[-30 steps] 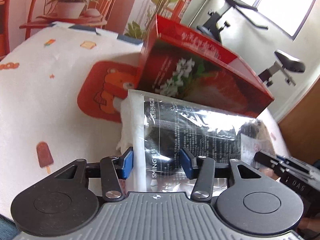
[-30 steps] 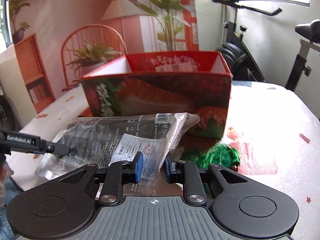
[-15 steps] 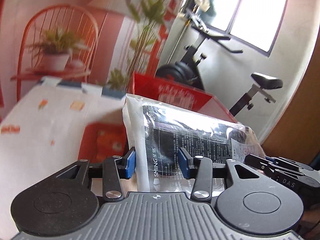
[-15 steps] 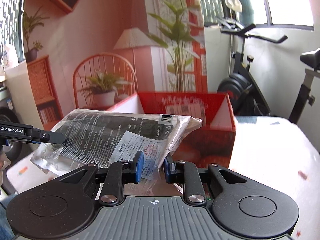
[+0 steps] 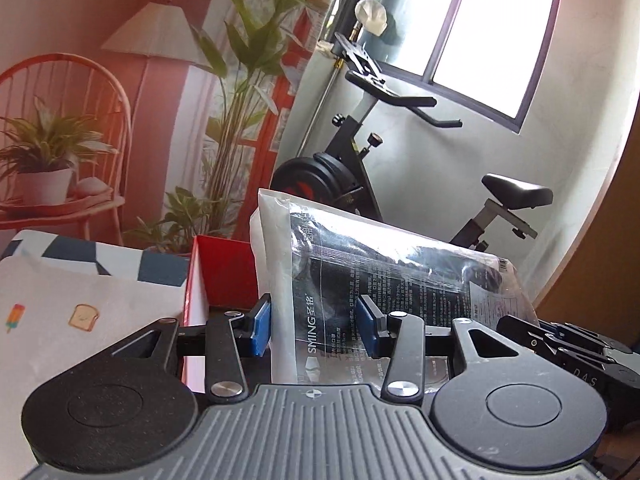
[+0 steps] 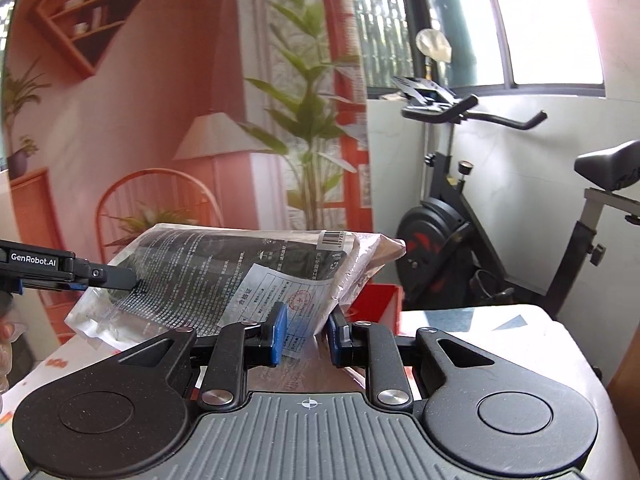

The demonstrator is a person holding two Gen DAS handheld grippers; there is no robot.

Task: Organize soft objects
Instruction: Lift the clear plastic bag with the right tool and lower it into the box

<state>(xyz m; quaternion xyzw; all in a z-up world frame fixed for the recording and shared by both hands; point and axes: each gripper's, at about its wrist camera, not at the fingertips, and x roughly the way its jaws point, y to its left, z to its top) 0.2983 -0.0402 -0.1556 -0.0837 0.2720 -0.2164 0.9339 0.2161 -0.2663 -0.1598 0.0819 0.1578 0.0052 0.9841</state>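
Table (image 5: pixel 60 292) under a white cloth printed with a popsicle and toast; behind it, a wall mural (image 6: pixel 168 128) of lamp, chair and plants, an exercise bike (image 5: pixel 360 168) and a window (image 5: pixel 496 32). Red box (image 5: pixel 224 276) stands open on the table. The packet (image 5: pixel 384 280), clear plastic around dark contents, is held in the air above and in front of the box, hiding most of it. Left gripper (image 5: pixel 316 330) pinches one end of the packet; right gripper (image 6: pixel 305 334) pinches the other end.
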